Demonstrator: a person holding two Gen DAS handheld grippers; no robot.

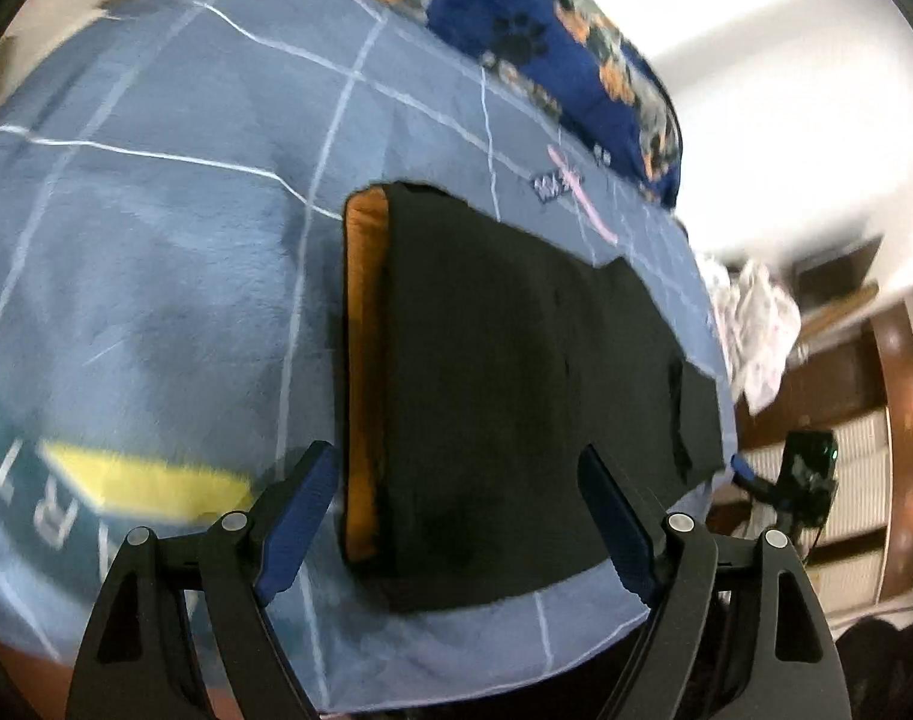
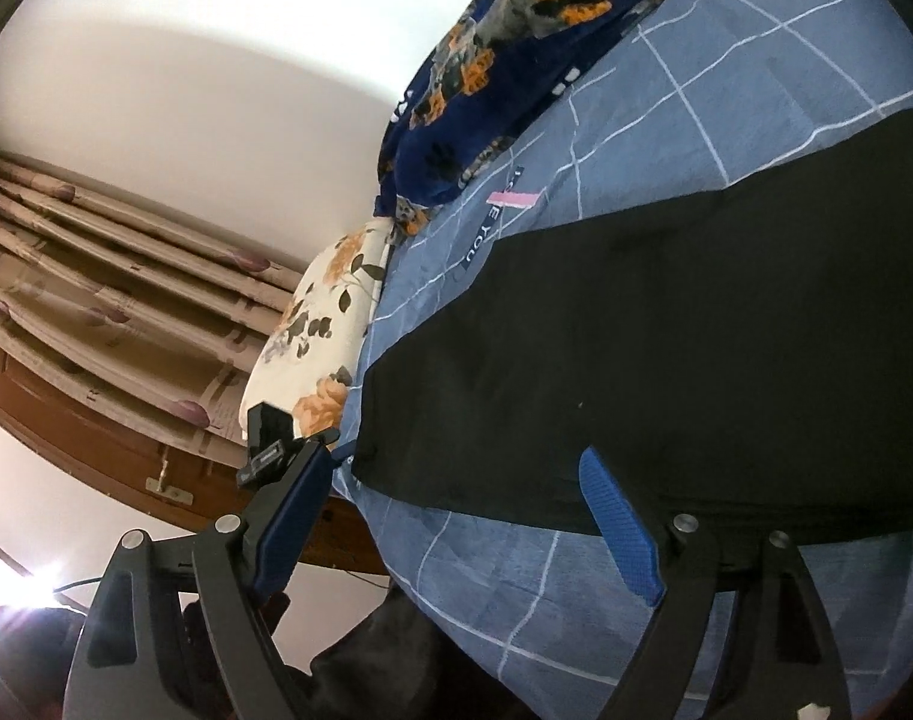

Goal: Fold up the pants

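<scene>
The black pants (image 1: pixel 516 396) lie flat on a blue blanket (image 1: pixel 156 252) with thin white lines. In the left wrist view they fill the middle of the frame. An orange band (image 1: pixel 363 372) runs along their left edge. The left gripper (image 1: pixel 459 510) is at the bottom of the frame. Its jaws stand wide apart, with blue pads (image 1: pixel 303 516), and they hold nothing. The near end of the pants shows between the two fingers, but the pads do not press on it. A yellow patch (image 1: pixel 144 480) is on the blanket at the lower left. A dark blue blanket with paw prints (image 1: pixel 552 54) lies bunched at the top. The other gripper shows small at the right edge, just past the far end of the pants.

In the right wrist view the pants (image 2: pixel 666 348) stretch from the middle to the right edge. The right gripper (image 2: pixel 456 510) is at the bottom. Its jaws are wide and hold nothing. A flowery pillow (image 2: pixel 324 324) sits left of the middle. Curtains (image 2: pixel 96 276) hang at the left.
</scene>
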